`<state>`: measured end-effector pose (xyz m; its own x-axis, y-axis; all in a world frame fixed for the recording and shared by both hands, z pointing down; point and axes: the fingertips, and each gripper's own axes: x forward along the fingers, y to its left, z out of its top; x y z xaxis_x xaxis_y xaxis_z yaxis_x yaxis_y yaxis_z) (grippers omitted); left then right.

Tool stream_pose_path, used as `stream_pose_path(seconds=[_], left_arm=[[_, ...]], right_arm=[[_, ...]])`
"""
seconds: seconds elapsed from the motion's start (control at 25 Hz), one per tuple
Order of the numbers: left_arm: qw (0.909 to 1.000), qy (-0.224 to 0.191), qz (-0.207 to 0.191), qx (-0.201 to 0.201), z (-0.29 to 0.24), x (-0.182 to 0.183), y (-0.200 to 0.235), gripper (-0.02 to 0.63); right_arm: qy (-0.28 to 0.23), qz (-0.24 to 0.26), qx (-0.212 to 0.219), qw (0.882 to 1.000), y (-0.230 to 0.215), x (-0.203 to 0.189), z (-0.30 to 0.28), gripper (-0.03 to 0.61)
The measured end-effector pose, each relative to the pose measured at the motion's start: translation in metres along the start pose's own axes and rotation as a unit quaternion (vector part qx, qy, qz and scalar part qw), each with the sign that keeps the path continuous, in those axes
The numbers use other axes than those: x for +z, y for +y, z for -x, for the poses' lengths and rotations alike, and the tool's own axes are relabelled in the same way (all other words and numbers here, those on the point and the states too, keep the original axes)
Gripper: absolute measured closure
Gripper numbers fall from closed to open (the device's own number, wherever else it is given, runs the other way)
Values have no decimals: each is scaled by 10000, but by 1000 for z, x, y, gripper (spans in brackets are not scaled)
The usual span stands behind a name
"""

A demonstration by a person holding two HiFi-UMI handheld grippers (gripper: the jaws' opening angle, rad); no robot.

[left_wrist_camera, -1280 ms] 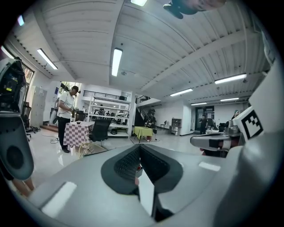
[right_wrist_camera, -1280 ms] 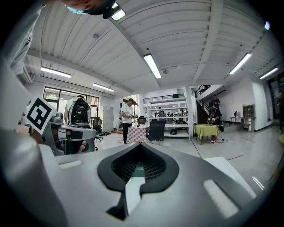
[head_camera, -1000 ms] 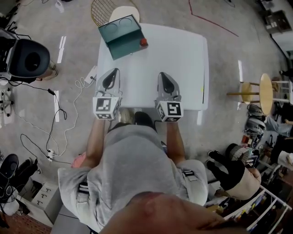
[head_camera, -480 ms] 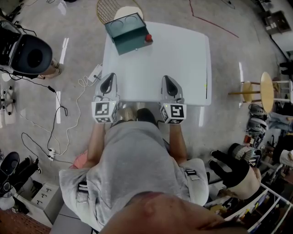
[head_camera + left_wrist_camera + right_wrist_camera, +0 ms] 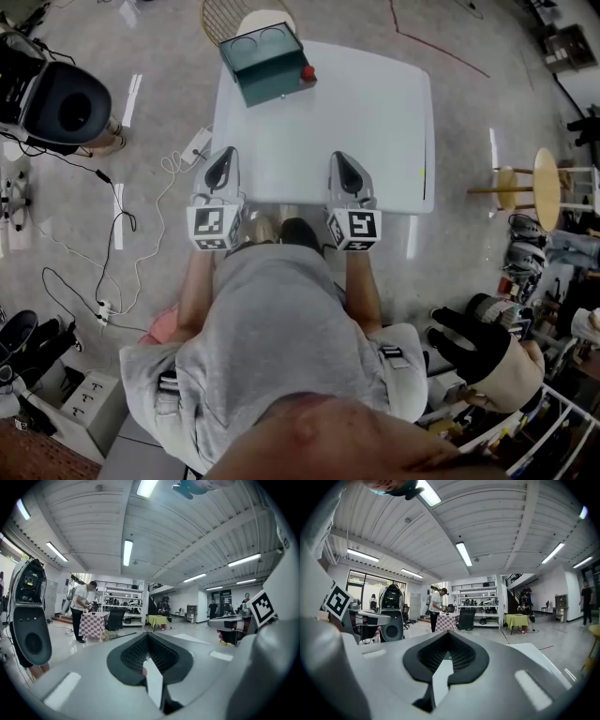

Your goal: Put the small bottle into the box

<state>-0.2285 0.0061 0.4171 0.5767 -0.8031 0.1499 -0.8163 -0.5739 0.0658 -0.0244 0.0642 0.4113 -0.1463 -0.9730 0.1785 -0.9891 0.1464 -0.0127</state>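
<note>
A dark green box (image 5: pixel 262 61) with two round recesses in its top stands at the far left corner of the white table (image 5: pixel 375 131). Right beside it, at its right, sits a small red-topped object (image 5: pixel 307 73), probably the small bottle. My left gripper (image 5: pixel 223 155) hovers over the table's near left edge, shut and empty. My right gripper (image 5: pixel 340 161) is level with it over the near edge, also shut with nothing held. In the left gripper view the left gripper (image 5: pixel 149 653) shows its pads pressed together. The right gripper (image 5: pixel 449 656) looks the same in the right gripper view.
A wooden stool (image 5: pixel 542 180) stands right of the table. A black round machine (image 5: pixel 66 108) and cables with a power strip (image 5: pixel 195 145) lie on the floor at the left. A wire chair (image 5: pixel 234 17) sits behind the table's far end.
Both grippers have drawn back a little toward the table's near edge, staying shut. The box and the red-topped object have kept their place on the table.
</note>
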Motion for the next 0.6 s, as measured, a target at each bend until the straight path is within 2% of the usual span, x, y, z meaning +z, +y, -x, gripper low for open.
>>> stream_pose_path(seconds=[0.6], left_arm=[[9999, -58, -88, 0, -4, 5, -5, 602]], right_arm=[[-32, 42, 87, 9999, 1, 0, -4, 575]])
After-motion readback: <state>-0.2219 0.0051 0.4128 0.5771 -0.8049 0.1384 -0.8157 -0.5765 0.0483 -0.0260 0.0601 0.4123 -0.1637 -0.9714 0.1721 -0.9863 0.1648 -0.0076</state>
